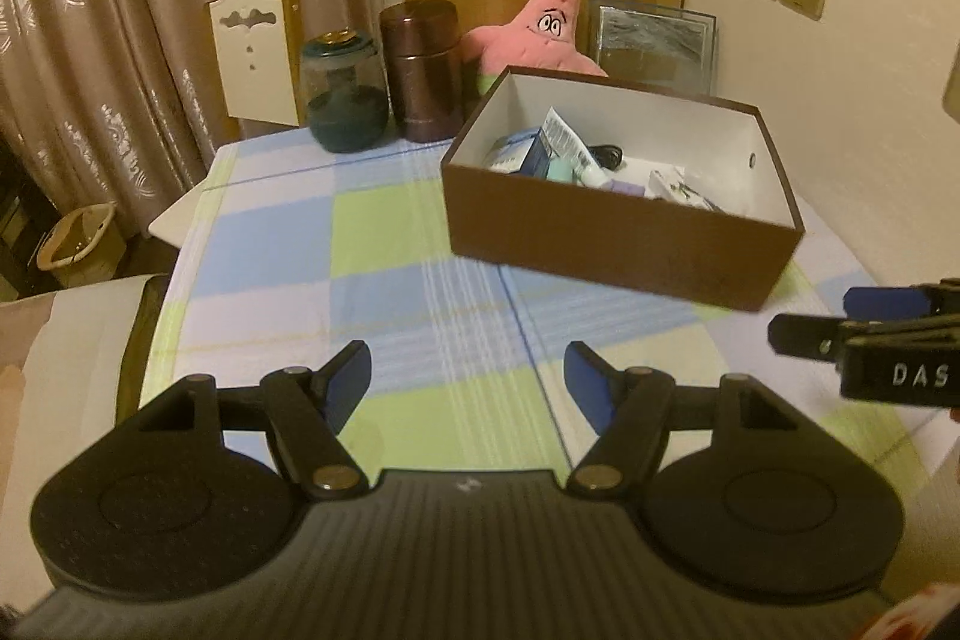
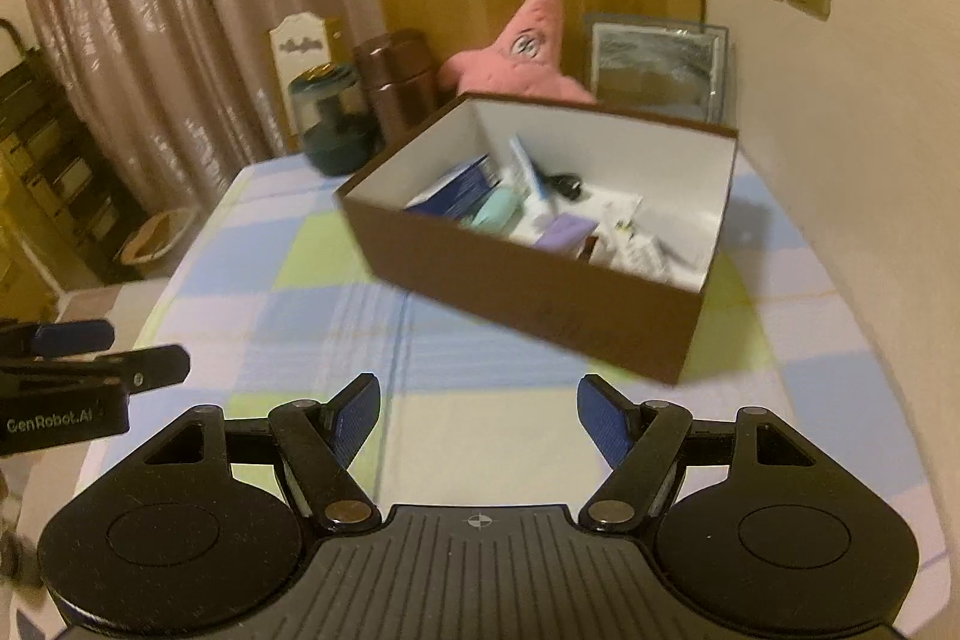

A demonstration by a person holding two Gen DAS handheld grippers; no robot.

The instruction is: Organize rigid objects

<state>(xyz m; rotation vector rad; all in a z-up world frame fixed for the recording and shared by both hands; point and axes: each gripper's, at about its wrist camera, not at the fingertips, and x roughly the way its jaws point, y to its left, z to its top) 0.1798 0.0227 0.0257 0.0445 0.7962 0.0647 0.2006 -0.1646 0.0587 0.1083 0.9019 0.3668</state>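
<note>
A brown open box point(image 1: 618, 235) point(image 2: 516, 280) with a white inside stands on the checked tablecloth point(image 1: 384, 244) point(image 2: 336, 292). In it lie several small items: a blue carton point(image 1: 537, 157) point(image 2: 459, 190), a mint object point(image 2: 495, 208), a purple one point(image 2: 567, 229), a black cable point(image 2: 564, 184) and white packets point(image 2: 630, 232). My left gripper point(image 1: 468, 370) is open and empty, hovering over the cloth short of the box. My right gripper point(image 2: 480, 403) is open and empty too; it shows at the right edge of the left wrist view point(image 1: 834, 319).
Behind the box stand a pink star plush point(image 1: 549, 25) point(image 2: 528, 52), a brown canister point(image 1: 423, 70) point(image 2: 396, 76), a glass jar point(image 1: 345, 94) point(image 2: 330, 118) and a silver framed panel point(image 1: 651, 43) point(image 2: 657, 64). A wall point(image 1: 870, 112) runs along the right. A white chair back point(image 1: 255, 46) is behind the table.
</note>
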